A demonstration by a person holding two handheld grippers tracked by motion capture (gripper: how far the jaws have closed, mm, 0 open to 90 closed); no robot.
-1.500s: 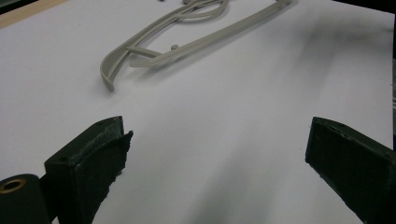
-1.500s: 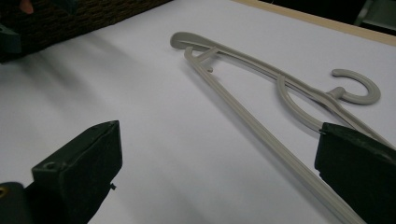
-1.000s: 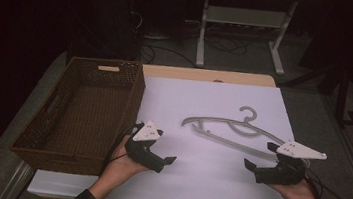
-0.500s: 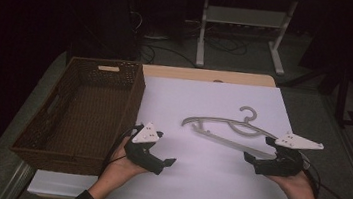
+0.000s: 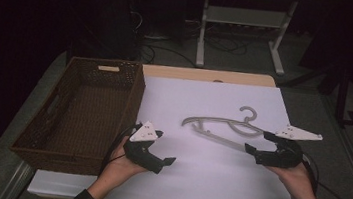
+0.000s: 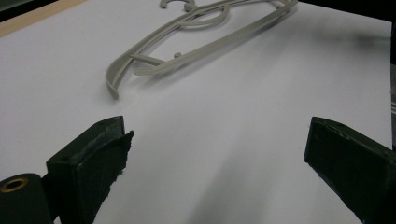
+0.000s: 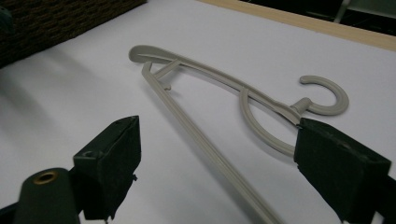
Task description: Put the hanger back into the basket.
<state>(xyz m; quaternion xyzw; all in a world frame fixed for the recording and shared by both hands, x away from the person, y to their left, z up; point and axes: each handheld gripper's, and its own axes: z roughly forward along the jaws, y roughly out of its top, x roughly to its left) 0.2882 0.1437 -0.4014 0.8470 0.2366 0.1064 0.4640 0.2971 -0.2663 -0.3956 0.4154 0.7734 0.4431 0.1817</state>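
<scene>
A dim lab: white-topped table (image 5: 205, 183), metal stand (image 5: 242, 31), cables on floor (image 5: 164, 53).

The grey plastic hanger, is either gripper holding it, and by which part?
Neither. The grey plastic hanger lies flat; right gripper straddles its bar, jaws closing, untouched. Left gripper is open.

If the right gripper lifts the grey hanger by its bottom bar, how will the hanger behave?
The hanger looks like thin moulded plastic, so probably light and fairly stiff. Its smooth narrow bar may slip or swing between the right gripper pads. Lying flat on the white sheet, it should slide, not roll.
</scene>
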